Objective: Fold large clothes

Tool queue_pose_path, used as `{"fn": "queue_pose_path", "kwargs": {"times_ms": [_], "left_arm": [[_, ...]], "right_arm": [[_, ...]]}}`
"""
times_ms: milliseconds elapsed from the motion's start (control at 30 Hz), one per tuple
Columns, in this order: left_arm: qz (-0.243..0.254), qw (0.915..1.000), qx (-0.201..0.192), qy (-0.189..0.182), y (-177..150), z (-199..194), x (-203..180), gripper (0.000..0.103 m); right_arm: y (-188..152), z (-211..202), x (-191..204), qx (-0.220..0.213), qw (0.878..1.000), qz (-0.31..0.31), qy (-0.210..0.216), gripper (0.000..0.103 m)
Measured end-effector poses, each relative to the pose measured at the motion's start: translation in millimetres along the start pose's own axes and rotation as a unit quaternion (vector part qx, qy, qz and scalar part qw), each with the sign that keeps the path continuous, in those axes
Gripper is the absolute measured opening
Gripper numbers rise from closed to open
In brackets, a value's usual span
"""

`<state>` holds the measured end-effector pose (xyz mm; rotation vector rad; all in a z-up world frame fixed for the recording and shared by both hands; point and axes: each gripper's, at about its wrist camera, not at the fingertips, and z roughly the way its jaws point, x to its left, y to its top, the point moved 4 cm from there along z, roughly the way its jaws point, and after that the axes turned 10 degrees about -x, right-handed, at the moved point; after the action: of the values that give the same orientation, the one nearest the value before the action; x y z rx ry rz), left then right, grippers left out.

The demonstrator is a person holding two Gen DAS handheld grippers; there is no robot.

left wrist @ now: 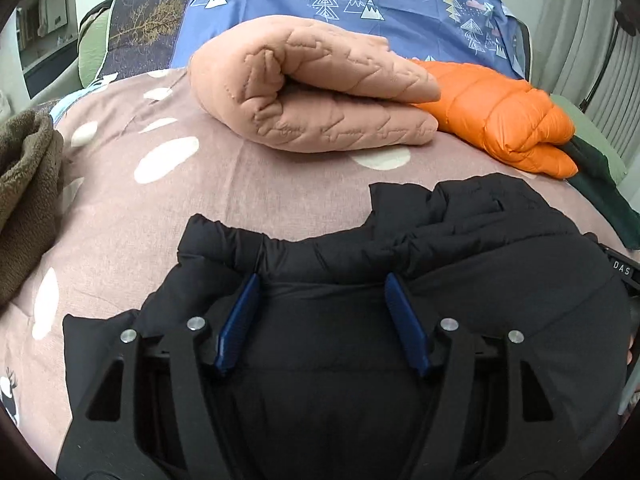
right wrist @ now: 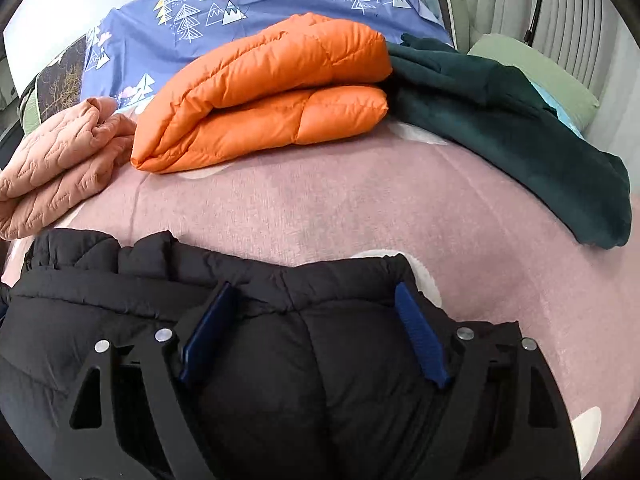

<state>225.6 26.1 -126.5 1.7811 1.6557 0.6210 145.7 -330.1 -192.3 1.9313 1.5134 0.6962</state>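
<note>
My left claw [left wrist: 322, 292]: jaws spread wide over the black puffer jacket [left wrist: 460, 272]; padding bulges up between the blue pads [left wrist: 240, 320], but whether they press on it I cannot tell.
My right claw [right wrist: 316, 304]: also spread wide, with a puffed black panel swelling between its pads [right wrist: 420, 336]; whether it grips I cannot tell.
Black puffer jacket [right wrist: 248, 360]: bunched on the bed directly under both claws, its gathered edge just past my fingertips.
Bed [left wrist: 192, 208]: pink cover with white blotches.
Beyond the jacket: a folded peach quilted garment [left wrist: 320, 92], with a folded orange puffer [right wrist: 264, 92] touching it.
Further right: a dark green fleece [right wrist: 520, 136] against the orange puffer.
Far left: a brown fuzzy garment [left wrist: 28, 200] at the bed's edge.
Behind: a blue sheet with trees [left wrist: 360, 4].
</note>
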Motion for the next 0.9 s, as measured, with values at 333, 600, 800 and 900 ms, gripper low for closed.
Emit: {"fn": "queue_pose_path", "kwargs": {"times_ms": [333,600,800,900], "left_arm": [[-0.025,0.9972,-0.069,0.014,16,-75,49,0.073],[-0.090,0.9955,-0.027,0.008,-30,-89,133,0.076],[-0.105,0.9911,-0.028,-0.077,-49,-93,129,0.076],[-0.097,0.9900,-0.039,-0.095,-48,-96,121,0.076]], "right_arm": [[7,-2,-5,0.006,1.000,-0.006,0.004,0.083],[17,-67,13,-0.025,0.999,0.006,0.036,0.083],[9,-113,68,-0.040,0.992,-0.062,0.102,0.083],[0,-125,95,-0.038,0.986,-0.087,0.137,0.083]]}}
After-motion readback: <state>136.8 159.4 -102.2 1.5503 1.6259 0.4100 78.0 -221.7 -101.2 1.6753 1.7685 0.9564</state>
